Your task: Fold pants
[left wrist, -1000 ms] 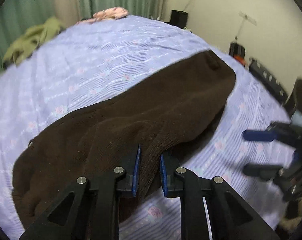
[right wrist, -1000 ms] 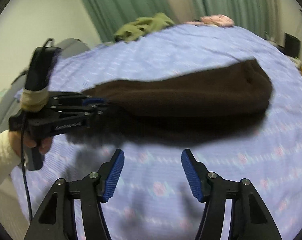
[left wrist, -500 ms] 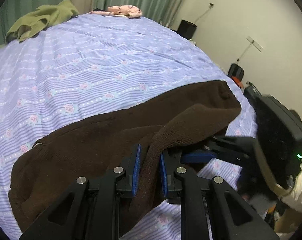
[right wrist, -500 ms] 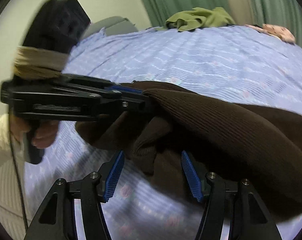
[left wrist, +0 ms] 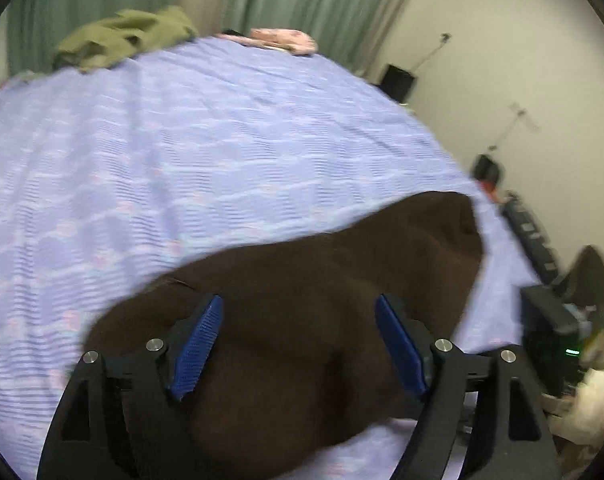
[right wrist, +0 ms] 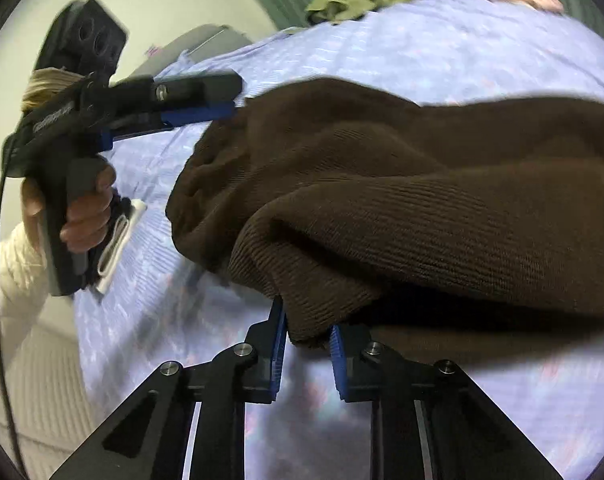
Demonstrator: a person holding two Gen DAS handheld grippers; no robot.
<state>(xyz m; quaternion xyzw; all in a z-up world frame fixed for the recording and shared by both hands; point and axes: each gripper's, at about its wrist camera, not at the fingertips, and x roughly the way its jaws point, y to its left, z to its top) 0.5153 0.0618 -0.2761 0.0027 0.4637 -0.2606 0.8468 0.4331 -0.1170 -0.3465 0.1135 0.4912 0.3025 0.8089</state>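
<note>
The dark brown ribbed pants (left wrist: 302, 288) lie folded lengthwise on the lilac floral bedsheet (left wrist: 181, 152). My left gripper (left wrist: 297, 344) is open above the near end of the pants, with nothing between its blue pads. In the right wrist view the pants (right wrist: 422, 184) fill the middle. My right gripper (right wrist: 308, 344) is shut on a folded edge of the brown fabric and holds it a little off the sheet. The left gripper (right wrist: 205, 114) shows at the upper left of that view, open, just off the pants' end.
A green garment (left wrist: 121, 40) and a pink garment (left wrist: 281, 38) lie at the far edge of the bed by green curtains. Dark objects and a black speaker (left wrist: 398, 80) stand along the white wall to the right. The bed's edge drops off at the right.
My left gripper has opened and let go of the pants' edge. My right gripper has moved in and closed on that edge.
</note>
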